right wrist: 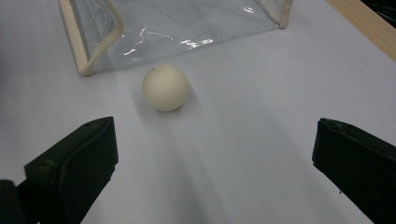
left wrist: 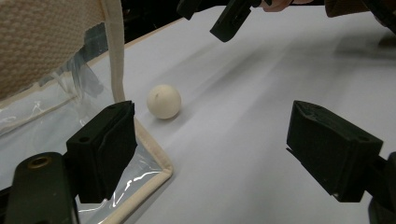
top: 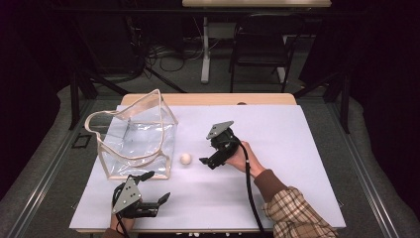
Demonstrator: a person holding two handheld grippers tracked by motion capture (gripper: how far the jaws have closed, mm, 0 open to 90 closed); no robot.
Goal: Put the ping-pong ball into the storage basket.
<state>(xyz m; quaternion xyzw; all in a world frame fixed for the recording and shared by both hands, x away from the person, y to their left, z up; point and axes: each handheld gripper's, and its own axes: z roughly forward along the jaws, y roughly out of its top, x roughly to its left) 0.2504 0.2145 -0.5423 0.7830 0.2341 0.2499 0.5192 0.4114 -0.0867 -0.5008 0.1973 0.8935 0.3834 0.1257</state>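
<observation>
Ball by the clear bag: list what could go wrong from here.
The ball lies free on the smooth sheet; a nudge from one jaw of the open right gripper could roll it away. The bag stands close behind it, so a deep reach might hit its wall.

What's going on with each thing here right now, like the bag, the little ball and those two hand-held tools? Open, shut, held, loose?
Clear bag: upright on the white table cover, top open, nothing visible inside, not gripped.
Cream ball: loose on the cover beside the bag, touched by nothing.
Left tool: open, empty, one jaw close to the bag's corner.
Right tool: open, empty, pointing at the ball.
</observation>
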